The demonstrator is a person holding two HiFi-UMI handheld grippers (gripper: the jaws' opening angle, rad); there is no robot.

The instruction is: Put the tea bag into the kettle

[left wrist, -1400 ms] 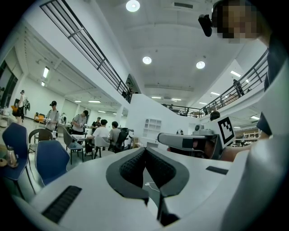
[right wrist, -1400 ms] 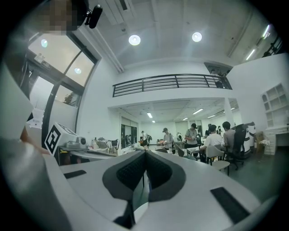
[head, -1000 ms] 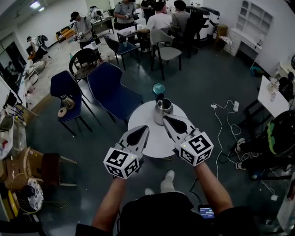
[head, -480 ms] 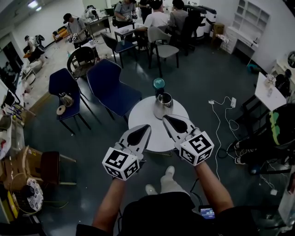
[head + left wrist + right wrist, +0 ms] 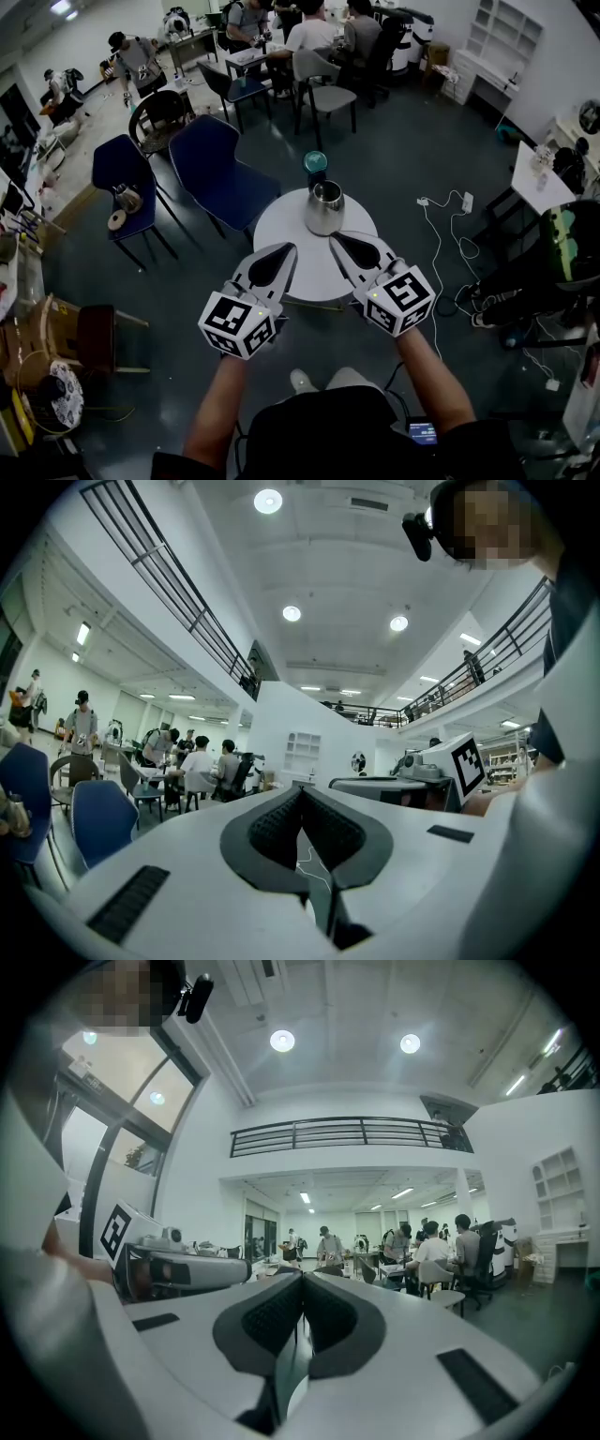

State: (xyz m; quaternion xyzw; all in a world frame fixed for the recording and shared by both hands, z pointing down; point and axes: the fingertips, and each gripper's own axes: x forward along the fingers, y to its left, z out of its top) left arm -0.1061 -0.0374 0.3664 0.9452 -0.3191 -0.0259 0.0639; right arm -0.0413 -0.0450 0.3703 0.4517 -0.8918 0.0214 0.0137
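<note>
Where the round white table (image 5: 281, 230) meets its far edge, the steel kettle (image 5: 324, 208) stands upright with its top open to the head view. The tea bag cannot be made out in any view. Just behind the kettle is a dark cup with a teal top (image 5: 317, 166); whether it stands on the table's rim or beyond it is not clear.

The 2 grippers are held side by side over the near half of the table, both pointing toward the kettle and apart from it. The left gripper (image 5: 283, 251) has its jaws pressed together at the tips, with only the oval hollow between the ribbed pads behind them, and nothing is clamped there. The right gripper (image 5: 338, 240) is the same: tips meeting, pads hollow, nothing held. Its tip lies nearer the kettle than the left one's. Each gripper view shows the other gripper's marker cube off to the side.

Around the table the floor is dark grey. 2 blue chairs (image 5: 217, 173) stand to the left of the table, the nearer one just beside it. A white cable with a power strip (image 5: 466, 201) trails across the floor to the right. At the far end of the room several people sit at desks (image 5: 309, 33).
</note>
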